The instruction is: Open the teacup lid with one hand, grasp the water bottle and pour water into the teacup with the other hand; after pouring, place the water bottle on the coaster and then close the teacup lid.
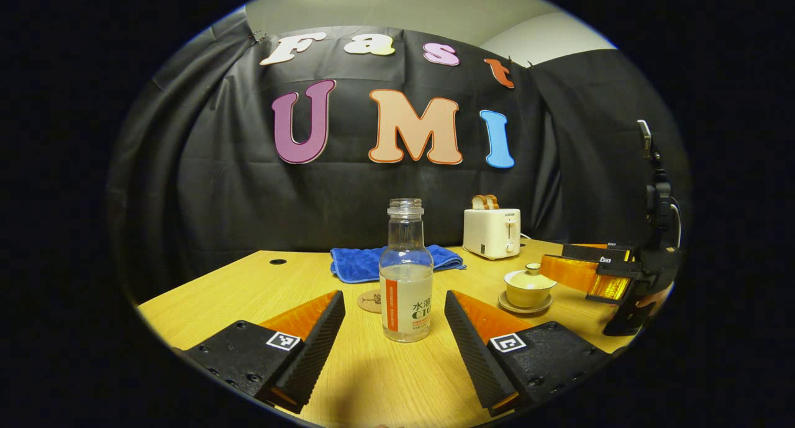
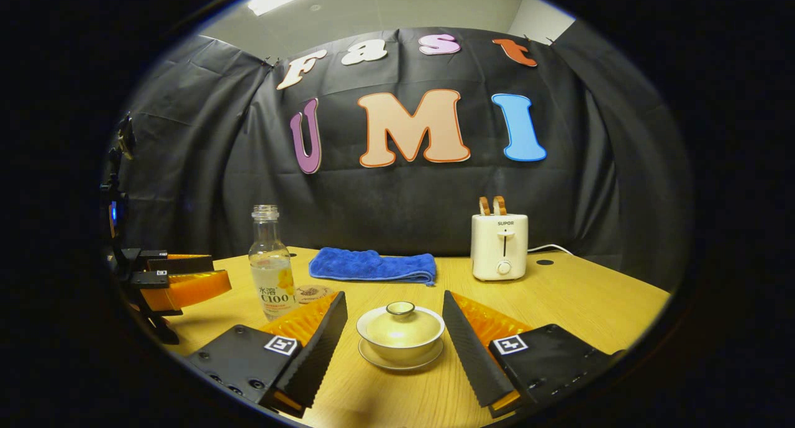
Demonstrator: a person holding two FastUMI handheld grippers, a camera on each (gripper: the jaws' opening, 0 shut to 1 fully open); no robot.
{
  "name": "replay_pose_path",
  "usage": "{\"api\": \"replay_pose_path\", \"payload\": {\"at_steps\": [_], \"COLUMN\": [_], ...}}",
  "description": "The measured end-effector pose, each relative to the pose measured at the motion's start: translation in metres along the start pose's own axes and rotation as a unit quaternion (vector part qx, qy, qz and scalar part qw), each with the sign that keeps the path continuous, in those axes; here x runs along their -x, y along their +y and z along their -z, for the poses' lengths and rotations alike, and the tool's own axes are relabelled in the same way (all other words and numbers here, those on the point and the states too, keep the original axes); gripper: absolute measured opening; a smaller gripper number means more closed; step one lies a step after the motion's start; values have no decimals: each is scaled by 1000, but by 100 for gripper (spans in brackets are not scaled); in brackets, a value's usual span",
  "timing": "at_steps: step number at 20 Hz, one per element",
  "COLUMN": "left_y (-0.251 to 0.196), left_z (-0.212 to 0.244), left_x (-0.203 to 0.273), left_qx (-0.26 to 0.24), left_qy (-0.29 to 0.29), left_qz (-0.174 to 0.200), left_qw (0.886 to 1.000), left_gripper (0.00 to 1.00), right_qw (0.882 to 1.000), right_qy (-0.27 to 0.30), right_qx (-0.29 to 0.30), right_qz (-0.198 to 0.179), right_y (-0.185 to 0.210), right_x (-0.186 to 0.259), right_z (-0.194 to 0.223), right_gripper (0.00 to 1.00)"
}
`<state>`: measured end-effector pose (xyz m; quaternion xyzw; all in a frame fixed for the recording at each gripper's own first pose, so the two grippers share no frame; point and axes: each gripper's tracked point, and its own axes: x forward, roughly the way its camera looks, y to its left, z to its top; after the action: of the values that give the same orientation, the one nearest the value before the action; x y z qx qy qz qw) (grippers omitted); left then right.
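In the left gripper view, the left tool (image 1: 394, 328) sits at the bottom of the frame with its two fingers spread wide apart, holding nothing. The water bottle (image 1: 406, 273) stands upright between them, at the centre of the frame, clear of both fingers, uncapped and roughly half full of clear liquid. Just behind the bottle's lower left side a round coaster (image 1: 370, 301) peeks out on the wooden tabletop (image 1: 248, 291). Right of the bottle, at middle right, the lidded teacup (image 1: 528, 285) rests on its saucer (image 1: 525, 305), the lid on. Further right, at the frame's right edge, the right tool (image 1: 605, 269) reaches in toward the teacup, close beside it but not touching. Behind the bottle lies a folded blue towel (image 1: 366, 263), and right of that a cream toaster (image 1: 492, 231) with bread slices poking up.

In the right gripper view, the right tool (image 2: 394, 335) fills the bottom, its fingers also parted wide and gripping nothing. The teacup (image 2: 400, 330) sits on its saucer (image 2: 400, 358) between them, at lower centre, touched by neither finger, its lid in place. Up and to the left stands the water bottle (image 2: 271, 266), with the coaster (image 2: 313, 293) just beside its right side. At the far left edge the left tool (image 2: 180, 279) comes in, near the bottle. The blue towel (image 2: 372, 265) lies at centre toward the back, the toaster (image 2: 499, 245) to its right on the tabletop (image 2: 590, 297).
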<state>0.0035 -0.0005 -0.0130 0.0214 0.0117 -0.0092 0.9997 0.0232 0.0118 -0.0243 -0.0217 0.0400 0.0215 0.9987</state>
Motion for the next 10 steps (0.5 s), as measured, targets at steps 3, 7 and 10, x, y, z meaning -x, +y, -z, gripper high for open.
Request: {"api": "replay_pose_path", "payload": {"at_steps": [3,7,10], "left_y": [0,0,0], "left_z": [-1,-1,-1], "left_x": [-1,0,0], "left_qx": [0,0,0], "left_qy": [-1,-1,-1], "left_qz": [0,1,1], "left_qw": [1000,1000,1000], "left_gripper": [95,94,95], "right_qw": [1000,999,998], "right_qy": [7,40,56], "right_qx": [-1,1,2], "right_qz": [-9,-8,1], "right_y": [2,3,1], "right_x": [-9,-28,-38], "right_z": [3,14,19], "right_gripper": [96,99,96]}}
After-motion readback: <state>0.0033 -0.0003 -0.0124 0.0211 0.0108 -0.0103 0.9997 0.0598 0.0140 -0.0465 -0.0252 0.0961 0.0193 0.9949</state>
